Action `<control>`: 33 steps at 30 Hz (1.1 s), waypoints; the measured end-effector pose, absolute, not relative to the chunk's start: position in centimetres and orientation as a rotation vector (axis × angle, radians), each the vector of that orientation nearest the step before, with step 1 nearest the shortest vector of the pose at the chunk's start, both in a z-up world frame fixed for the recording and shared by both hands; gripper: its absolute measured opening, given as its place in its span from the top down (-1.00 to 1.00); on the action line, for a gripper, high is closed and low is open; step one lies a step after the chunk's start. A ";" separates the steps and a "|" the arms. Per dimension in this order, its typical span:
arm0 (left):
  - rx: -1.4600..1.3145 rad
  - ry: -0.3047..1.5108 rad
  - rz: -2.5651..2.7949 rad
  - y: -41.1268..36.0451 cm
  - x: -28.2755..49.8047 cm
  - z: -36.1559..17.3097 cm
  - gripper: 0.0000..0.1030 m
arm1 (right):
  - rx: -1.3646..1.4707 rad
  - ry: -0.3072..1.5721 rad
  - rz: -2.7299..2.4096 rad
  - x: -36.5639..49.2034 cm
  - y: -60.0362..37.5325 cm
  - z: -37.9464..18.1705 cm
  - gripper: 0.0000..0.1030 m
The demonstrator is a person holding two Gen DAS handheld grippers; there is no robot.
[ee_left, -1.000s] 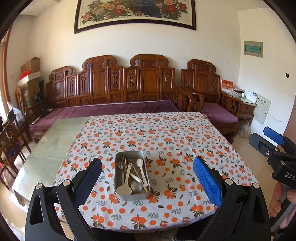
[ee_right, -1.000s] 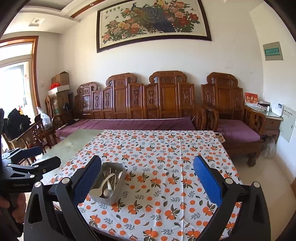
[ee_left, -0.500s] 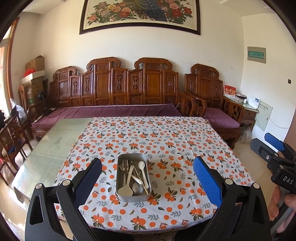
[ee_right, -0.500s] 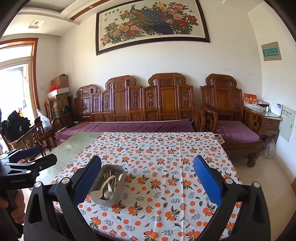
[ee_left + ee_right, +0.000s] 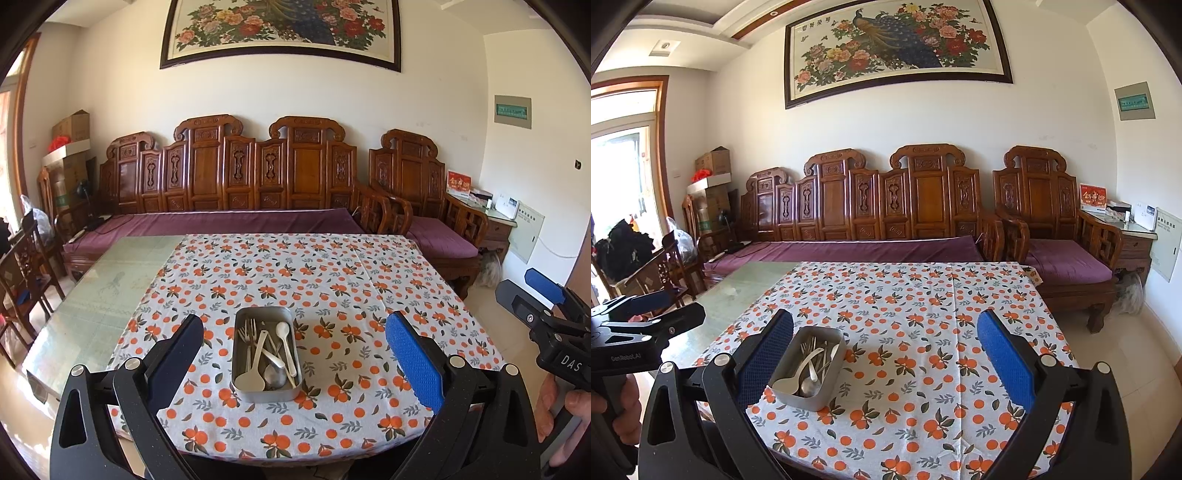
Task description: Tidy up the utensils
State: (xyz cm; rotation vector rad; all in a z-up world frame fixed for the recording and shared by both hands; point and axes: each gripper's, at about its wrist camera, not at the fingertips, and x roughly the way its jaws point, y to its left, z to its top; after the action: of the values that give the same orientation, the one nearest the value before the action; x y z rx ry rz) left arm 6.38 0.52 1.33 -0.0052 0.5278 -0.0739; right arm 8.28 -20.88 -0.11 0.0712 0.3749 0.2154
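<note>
A rectangular metal tin (image 5: 291, 391) stands on the orange-patterned tablecloth (image 5: 362, 295) near the table's front edge. It holds several utensils: forks (image 5: 246, 330), a white spoon (image 5: 283, 330), a white scoop (image 5: 251, 380) and a metal spoon (image 5: 275, 374). My left gripper (image 5: 295, 354) is open and empty, held back from the table, with the tin between its fingers in view. My right gripper (image 5: 886, 354) is open and empty, to the right of the tin (image 5: 827, 397), which lies by its left finger.
The cloth covers the right part of a glass-topped table (image 5: 96, 291). A carved wooden sofa (image 5: 236, 184) and armchair (image 5: 436, 221) stand behind it. Wooden chairs (image 5: 22, 273) stand at the left. The right gripper shows at the left view's right edge (image 5: 546, 317).
Both grippers have drawn back and risen a little, so the tin sits slightly higher and more centred in the left view. Both stay open.
</note>
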 end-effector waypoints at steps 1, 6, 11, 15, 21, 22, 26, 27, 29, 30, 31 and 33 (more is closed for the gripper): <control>-0.004 0.527 -0.074 0.5 6.4 1.4 -0.85 | 0.072 0.375 0.215 8.3 -20.9 -0.2 -0.95; -0.003 0.522 -0.073 0.5 6.2 1.4 -0.85 | 0.071 0.374 0.216 8.3 -20.8 -0.2 -0.95; -0.001 0.516 -0.070 0.4 6.2 1.5 -0.85 | 0.072 0.374 0.216 8.3 -20.8 -0.2 -0.95; -0.002 0.514 -0.069 0.4 6.0 1.5 -0.85 | 0.074 0.375 0.218 8.3 -20.8 -0.2 -0.95; 0.002 0.509 -0.072 0.3 5.9 1.7 -0.85 | 0.073 0.376 0.217 8.4 -20.5 -0.2 -0.95; 0.003 0.507 -0.072 0.2 5.8 1.8 -0.85 | 0.073 0.375 0.217 8.3 -20.5 -0.2 -0.95; 0.003 0.506 -0.071 0.2 5.7 1.8 -0.85 | 0.074 0.376 0.217 8.3 -20.4 -0.3 -0.95; 0.003 0.506 -0.071 0.2 5.7 1.8 -0.85 | 0.074 0.376 0.218 8.3 -20.5 -0.2 -0.95; 0.004 0.506 -0.071 0.2 5.7 1.9 -0.85 | 0.074 0.376 0.218 8.4 -20.3 -0.2 -0.95; 0.003 0.506 -0.070 0.2 5.7 1.9 -0.85 | 0.074 0.376 0.218 8.4 -20.3 -0.2 -0.95; 0.003 0.505 -0.070 0.1 5.7 1.9 -0.85 | 0.075 0.375 0.219 8.4 -20.3 -0.2 -0.95; 0.004 0.505 -0.070 0.2 5.7 1.9 -0.85 | 0.074 0.375 0.218 8.4 -20.3 -0.2 -0.95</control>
State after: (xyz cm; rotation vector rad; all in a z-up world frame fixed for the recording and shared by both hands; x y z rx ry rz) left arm 5.69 0.17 1.86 0.0036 0.5053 -0.0703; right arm 8.37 -20.35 -0.21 0.0742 0.3748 0.2183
